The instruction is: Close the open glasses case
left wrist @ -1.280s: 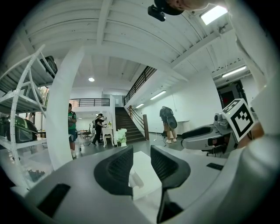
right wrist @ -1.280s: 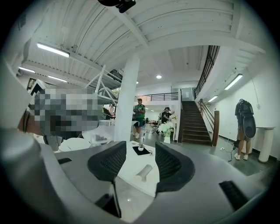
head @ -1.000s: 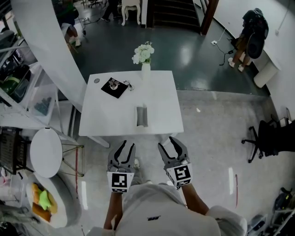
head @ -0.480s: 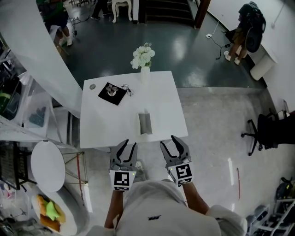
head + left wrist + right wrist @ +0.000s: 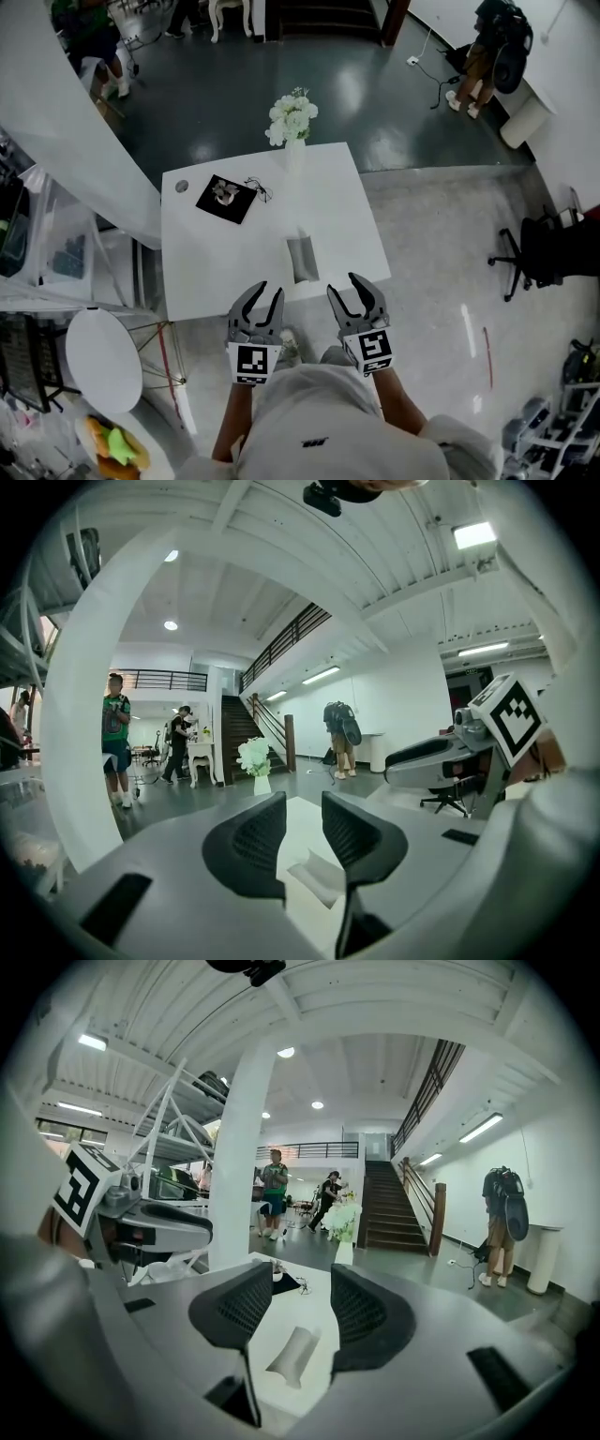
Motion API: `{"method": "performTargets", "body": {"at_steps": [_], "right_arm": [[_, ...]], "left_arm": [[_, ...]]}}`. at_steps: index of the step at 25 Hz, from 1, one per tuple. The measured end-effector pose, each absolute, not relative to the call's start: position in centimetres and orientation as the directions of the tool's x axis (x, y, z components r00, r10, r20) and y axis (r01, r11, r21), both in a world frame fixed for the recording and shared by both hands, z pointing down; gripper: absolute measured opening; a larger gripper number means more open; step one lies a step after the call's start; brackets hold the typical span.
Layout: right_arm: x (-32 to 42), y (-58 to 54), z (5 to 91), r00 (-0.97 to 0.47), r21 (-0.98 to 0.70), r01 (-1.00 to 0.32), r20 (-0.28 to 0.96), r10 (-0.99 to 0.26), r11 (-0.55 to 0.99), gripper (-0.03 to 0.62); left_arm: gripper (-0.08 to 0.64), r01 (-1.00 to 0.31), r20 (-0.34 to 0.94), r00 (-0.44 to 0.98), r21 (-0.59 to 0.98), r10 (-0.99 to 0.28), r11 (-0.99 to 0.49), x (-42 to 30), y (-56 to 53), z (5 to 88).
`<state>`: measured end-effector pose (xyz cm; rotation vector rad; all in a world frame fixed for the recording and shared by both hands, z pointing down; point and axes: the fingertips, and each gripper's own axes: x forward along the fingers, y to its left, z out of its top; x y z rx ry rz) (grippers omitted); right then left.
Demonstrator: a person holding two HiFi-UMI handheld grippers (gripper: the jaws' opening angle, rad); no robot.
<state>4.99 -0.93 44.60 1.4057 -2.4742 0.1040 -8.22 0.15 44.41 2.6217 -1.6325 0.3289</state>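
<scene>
The open glasses case [image 5: 302, 259] lies lengthwise on the white table [image 5: 216, 262], close to its near edge; it shows as a pale open shell in the left gripper view [image 5: 319, 874] and the right gripper view [image 5: 292, 1354]. My left gripper [image 5: 258, 302] hangs open over the table's near edge, left of the case. My right gripper [image 5: 354, 295] is open just off the near edge, right of the case. Nothing is between either pair of jaws. In their own views the left gripper [image 5: 303, 832] and right gripper [image 5: 300, 1302] both point toward the table.
A vase of white flowers [image 5: 291, 122] stands at the table's far edge. A black mat [image 5: 223, 197] with a small object and glasses [image 5: 257, 187] beside it lies at the far left. A white pillar [image 5: 66, 122] rises at left. People stand in the background.
The person has stepped closer to the table. Both grippers now reach its near edge, still open, and the case lies nearer to them.
</scene>
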Motion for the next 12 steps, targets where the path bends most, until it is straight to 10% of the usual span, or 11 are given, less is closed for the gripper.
{"method": "performTargets", "body": {"at_steps": [12], "right_arm": [[2.8,-4.7,46.0,-0.464,0.077,-0.854,0.337,-0.819,0.515,0.195]], "left_arm": [[0.130,-0.880,0.214,0.455,-0.038,-0.864,-0.473,-9.2,-4.1,46.4]]}}
